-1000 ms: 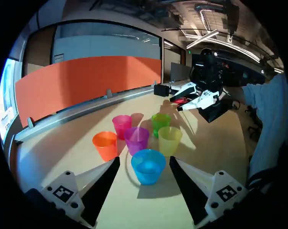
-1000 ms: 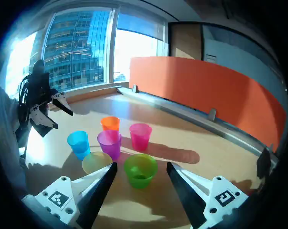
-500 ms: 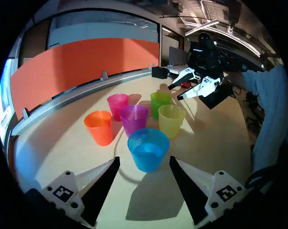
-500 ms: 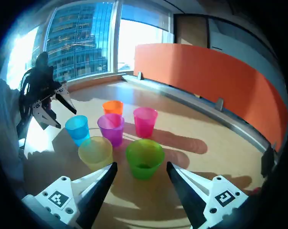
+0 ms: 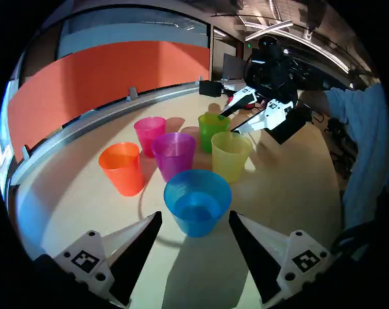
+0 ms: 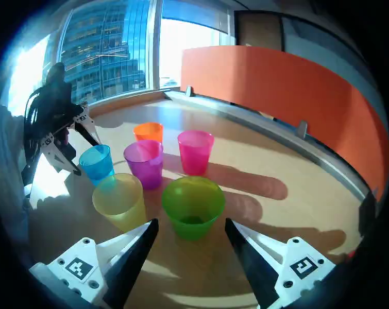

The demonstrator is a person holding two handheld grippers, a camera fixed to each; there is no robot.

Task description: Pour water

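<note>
A pale wooden table [image 5: 297,175] holds six upright cups, close together. The purple plastic cup [image 5: 173,154] stands in the middle. In the left gripper view, the blue plastic cup [image 5: 197,206] with water stands in front of it. The orange plastic cup [image 5: 122,167] is on its left and the yellow plastic cup [image 5: 230,154] on its right. The pink plastic cup [image 5: 150,135] is behind it, and the green plastic cup [image 5: 213,131] is behind it to the right. A small black box [image 5: 207,87] sits far behind it.

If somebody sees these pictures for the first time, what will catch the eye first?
Six bright plastic cups stand clustered on the wooden table. The blue cup, which seems to hold water, sits right at the open jaws of the left gripper; the green cup sits before the right gripper. A long orange panel runs behind the table.
</note>
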